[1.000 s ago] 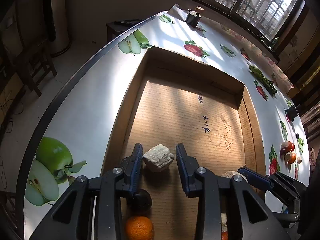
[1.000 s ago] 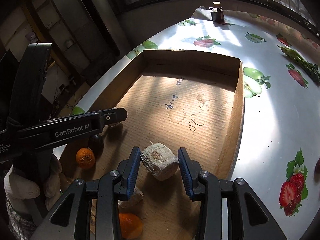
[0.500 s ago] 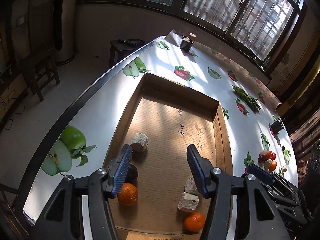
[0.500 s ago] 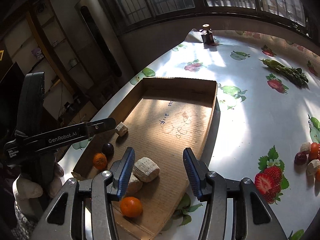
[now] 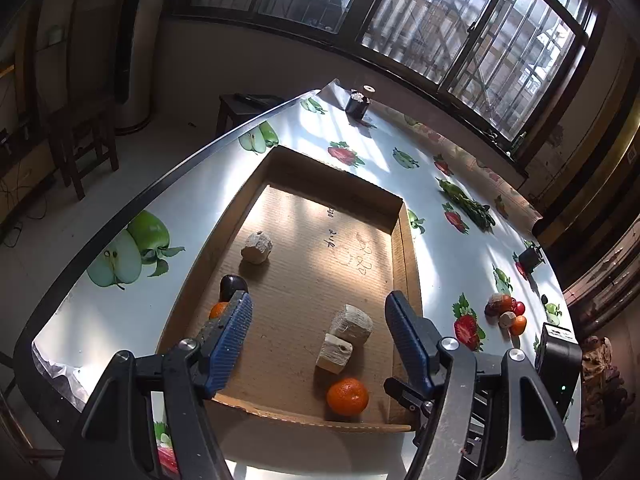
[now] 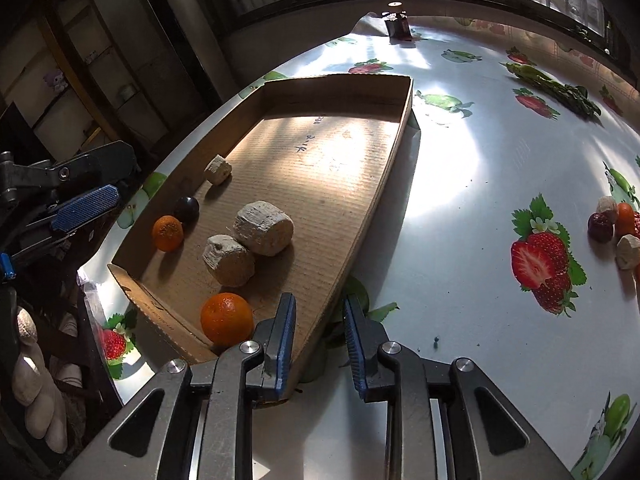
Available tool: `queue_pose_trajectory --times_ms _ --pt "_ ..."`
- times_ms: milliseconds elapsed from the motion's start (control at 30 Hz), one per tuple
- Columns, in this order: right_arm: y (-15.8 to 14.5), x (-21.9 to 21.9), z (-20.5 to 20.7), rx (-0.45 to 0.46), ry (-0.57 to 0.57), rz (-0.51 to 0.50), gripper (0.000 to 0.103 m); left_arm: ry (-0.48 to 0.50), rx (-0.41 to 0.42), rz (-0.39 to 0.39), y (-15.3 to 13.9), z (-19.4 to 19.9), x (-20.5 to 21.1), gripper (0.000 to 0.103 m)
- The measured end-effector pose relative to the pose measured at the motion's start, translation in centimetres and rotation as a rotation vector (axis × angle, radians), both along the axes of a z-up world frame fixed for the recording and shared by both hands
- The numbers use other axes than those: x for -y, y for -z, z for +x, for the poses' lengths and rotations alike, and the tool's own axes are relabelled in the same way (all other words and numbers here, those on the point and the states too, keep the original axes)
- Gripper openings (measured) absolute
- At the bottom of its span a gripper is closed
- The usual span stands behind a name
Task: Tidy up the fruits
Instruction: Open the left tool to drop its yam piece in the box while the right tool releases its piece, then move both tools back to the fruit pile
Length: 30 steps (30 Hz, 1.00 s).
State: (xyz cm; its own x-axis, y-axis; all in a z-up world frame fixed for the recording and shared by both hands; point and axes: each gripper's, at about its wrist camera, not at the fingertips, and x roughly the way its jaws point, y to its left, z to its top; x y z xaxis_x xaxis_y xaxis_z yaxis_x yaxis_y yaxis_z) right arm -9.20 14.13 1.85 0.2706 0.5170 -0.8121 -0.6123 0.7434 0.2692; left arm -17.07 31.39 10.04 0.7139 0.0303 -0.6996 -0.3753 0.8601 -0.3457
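A shallow cardboard box (image 5: 404, 264) lies on the fruit-print tablecloth. Inside it are three beige lumps (image 5: 258, 247) (image 5: 351, 323) (image 5: 334, 354), two oranges (image 5: 347, 397) (image 5: 218, 310) and a dark plum (image 5: 233, 285). My left gripper (image 5: 317, 300) hovers above the box's near end; its jaws are opening wide and hold nothing. My right gripper (image 6: 318, 304) hangs over the box's near right wall (image 6: 384, 184), shut, with nothing in it. An orange (image 6: 227, 319) lies just left of it. A small pile of fruit (image 6: 616, 224) sits on the cloth to the right.
A dark jar (image 5: 357, 104) stands at the table's far end. Green vegetables (image 5: 466, 202) and a small dark pot (image 5: 530, 258) lie along the right side. The table's curved edge (image 5: 120, 216) drops off on the left, with chairs beyond.
Both grippers let go of the beige lumps they were around and pulled up and back. The left jaws spread wide. The right jaws opened, then closed, and shifted right toward the box wall.
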Motion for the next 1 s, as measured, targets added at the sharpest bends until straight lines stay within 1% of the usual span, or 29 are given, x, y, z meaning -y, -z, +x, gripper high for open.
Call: queue_pose_trajectory --times_ms 267,367,433,500,567,667,733,767,867,1000 --pt "0.0 -0.1 -2.1 0.015 -0.023 -0.036 0.027 0.012 0.006 0.013 -0.3 -0.4 0.9 0.069" --pt "-0.1 0.0 -2.6 0.016 -0.032 -0.038 0.028 0.022 0.008 0.041 -0.8 -0.3 1.6 0.069" --pt "-0.1 0.1 -2.5 0.012 -0.032 -0.028 0.029 0.034 0.011 0.076 -1.0 -0.4 2.6 0.069" --pt "-0.5 0.9 -2.0 -0.019 -0.009 0.026 0.029 0.043 0.013 0.125 -1.3 -0.5 3.6 0.069" --pt "-1.2 2.1 -1.5 -0.028 0.016 0.076 0.030 0.047 0.012 0.196 -1.7 -0.7 4.9 0.069" --pt "-2.8 4.4 -1.1 0.018 0.065 0.103 0.032 0.053 0.013 0.311 -2.2 -0.7 6.9 0.069" --pt "-3.8 6.3 -0.8 0.056 0.102 0.105 0.040 0.061 0.015 0.370 -2.5 -0.6 8.0 0.069" --pt "-4.2 7.3 -0.8 0.073 0.118 0.104 0.042 0.068 0.016 0.394 -2.5 -0.5 8.5 0.069" --pt "-5.1 10.3 -0.3 0.126 0.170 0.077 0.046 0.091 0.012 0.443 -2.5 -0.2 9.9 0.071" --pt "-5.4 14.6 0.7 0.162 0.254 0.028 0.048 0.128 -0.003 0.459 -2.1 0.4 11.3 0.071"
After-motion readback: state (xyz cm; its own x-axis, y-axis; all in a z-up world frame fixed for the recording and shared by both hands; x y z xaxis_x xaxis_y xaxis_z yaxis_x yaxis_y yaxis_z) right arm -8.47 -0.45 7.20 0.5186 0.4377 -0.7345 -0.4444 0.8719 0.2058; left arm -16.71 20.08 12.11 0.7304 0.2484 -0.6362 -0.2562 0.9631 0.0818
